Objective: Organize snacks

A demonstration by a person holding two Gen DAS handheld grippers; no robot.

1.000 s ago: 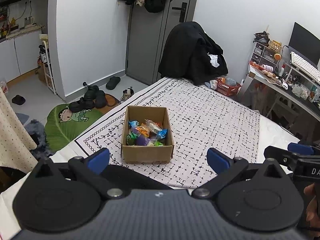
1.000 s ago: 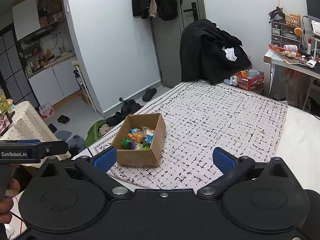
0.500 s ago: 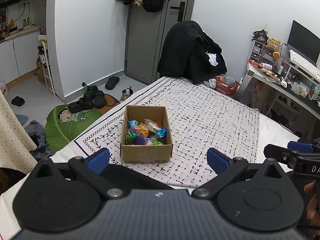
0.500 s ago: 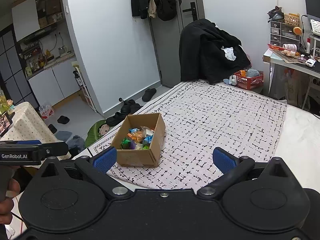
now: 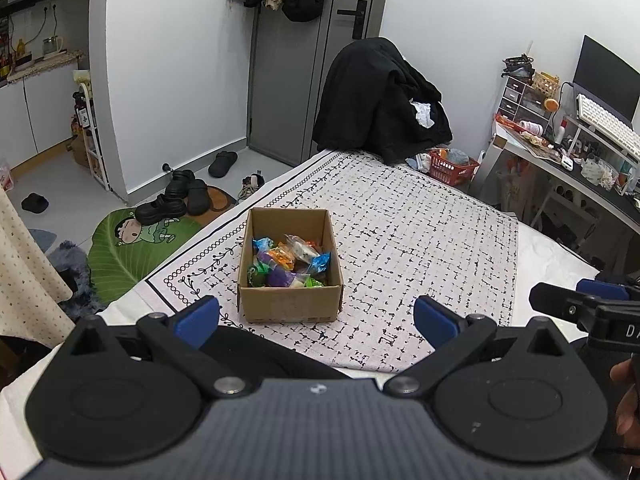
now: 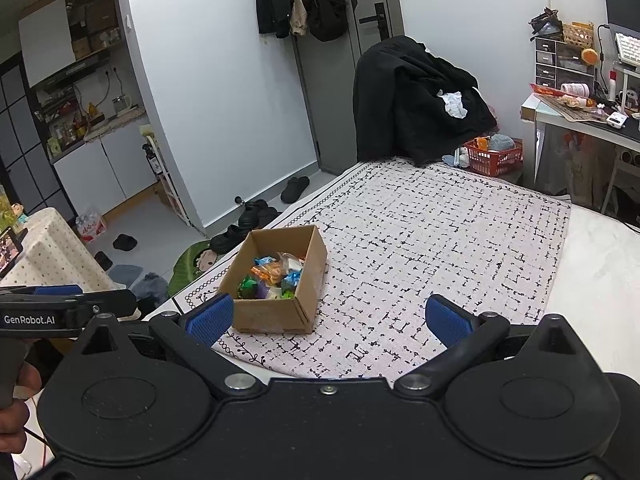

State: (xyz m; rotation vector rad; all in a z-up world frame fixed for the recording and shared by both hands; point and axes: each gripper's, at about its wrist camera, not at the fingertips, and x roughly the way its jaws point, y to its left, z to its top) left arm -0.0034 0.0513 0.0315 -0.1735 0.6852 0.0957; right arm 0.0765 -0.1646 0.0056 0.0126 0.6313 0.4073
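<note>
A small brown cardboard box (image 5: 290,309) (image 6: 276,316) stands on a white cloth with a black pattern (image 5: 420,240) (image 6: 440,240). Inside it lie several wrapped snacks (image 5: 290,266) (image 6: 274,278) in orange, blue, purple and green. My left gripper (image 5: 316,320) hovers just short of the box, open and holding nothing. My right gripper (image 6: 328,318) hangs open to the right of the box, over the cloth's near edge. Each gripper shows at the other view's edge, held by a hand.
A chair draped in black clothes (image 5: 380,100) stands at the far end, with a red basket (image 5: 452,166) beside it. A cluttered desk (image 5: 568,152) lines the right side. Shoes (image 5: 176,196) and a green mat (image 5: 132,248) lie on the floor at the left.
Both views have shifted only slightly, the scene sliding a little lower. The box and snacks have not moved, and both grippers stay open.
</note>
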